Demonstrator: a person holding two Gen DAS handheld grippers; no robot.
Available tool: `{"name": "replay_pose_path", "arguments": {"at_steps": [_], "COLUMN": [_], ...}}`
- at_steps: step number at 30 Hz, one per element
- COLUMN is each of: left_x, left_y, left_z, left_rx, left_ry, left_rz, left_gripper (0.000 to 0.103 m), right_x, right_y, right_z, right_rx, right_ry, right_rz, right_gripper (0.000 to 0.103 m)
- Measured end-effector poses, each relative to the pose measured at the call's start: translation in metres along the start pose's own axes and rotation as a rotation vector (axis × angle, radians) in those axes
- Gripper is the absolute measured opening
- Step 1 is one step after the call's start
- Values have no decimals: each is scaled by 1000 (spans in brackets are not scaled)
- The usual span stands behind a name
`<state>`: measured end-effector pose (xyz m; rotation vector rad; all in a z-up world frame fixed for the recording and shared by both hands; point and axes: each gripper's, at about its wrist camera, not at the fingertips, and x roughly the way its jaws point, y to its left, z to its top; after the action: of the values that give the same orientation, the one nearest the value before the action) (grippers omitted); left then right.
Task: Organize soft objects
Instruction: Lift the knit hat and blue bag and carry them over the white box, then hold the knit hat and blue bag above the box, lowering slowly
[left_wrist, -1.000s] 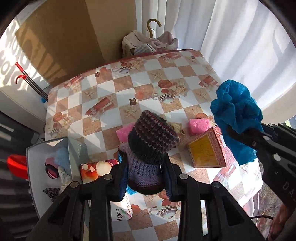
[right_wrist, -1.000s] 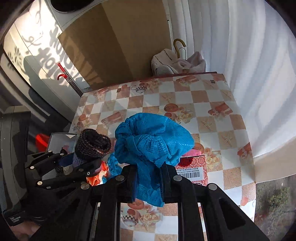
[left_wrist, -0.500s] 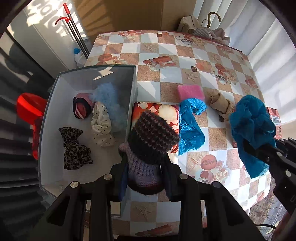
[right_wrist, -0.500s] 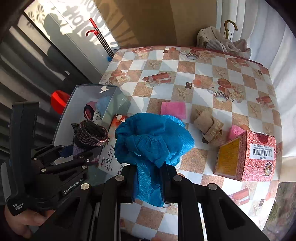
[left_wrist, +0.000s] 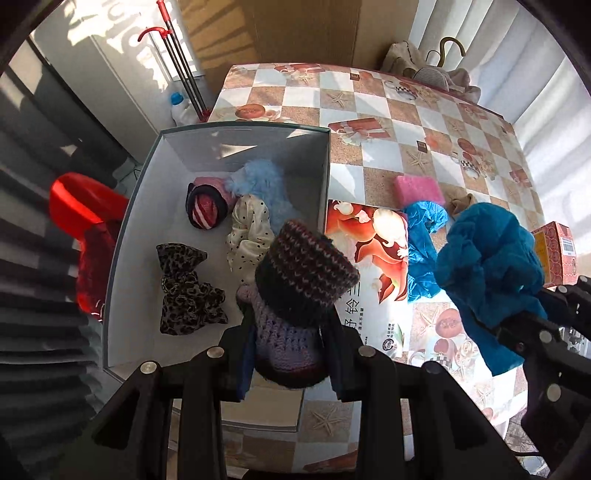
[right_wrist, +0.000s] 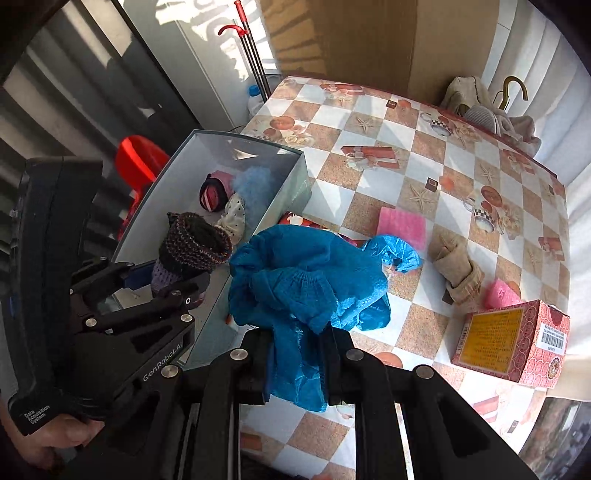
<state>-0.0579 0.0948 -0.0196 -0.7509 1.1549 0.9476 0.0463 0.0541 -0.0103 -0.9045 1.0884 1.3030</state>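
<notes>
Knitted striped sock (left_wrist: 303, 280) clamped between the left tool (left_wrist: 290, 354) fingers, held above the grey box's (left_wrist: 325, 177) near right corner. Blue cloth (right_wrist: 295, 280) pinched in the right tool (right_wrist: 297, 354), raised over the checkered worktop (right_wrist: 424, 155) beside that box.

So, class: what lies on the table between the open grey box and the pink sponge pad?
A printed flat carton showing fruit lies beside the box; the pink pad sits past its far corner. The left wrist view shows it best.
</notes>
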Motion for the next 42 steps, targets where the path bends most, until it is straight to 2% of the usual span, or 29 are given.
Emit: {"name": "replay_pose_path", "arguments": {"at_steps": [7,11,18,27,42], "left_x": [7,10,10,7,2], "left_y": [14,26,47,55,71], "left_z": [-6,-10,-16,-25,-34], "left_rx": [-26,-55,-101,-91,-188], "left_ry": [21,35,42,40,30], "left_rz": [-16,-19,-19,6,21], "left_gripper": [35,35,35,35,35], "right_x": [10,13,13,11,5], "right_y": [22,25,33,60,80], "right_z": [2,6,7,13,6], "right_rx": [-73,-50,-50,-183,-316], "right_ry": [56,77,71,51,29], "right_rz": [-21,-3,-1,-6,-7], "right_gripper": [20,20,20,20,20]}}
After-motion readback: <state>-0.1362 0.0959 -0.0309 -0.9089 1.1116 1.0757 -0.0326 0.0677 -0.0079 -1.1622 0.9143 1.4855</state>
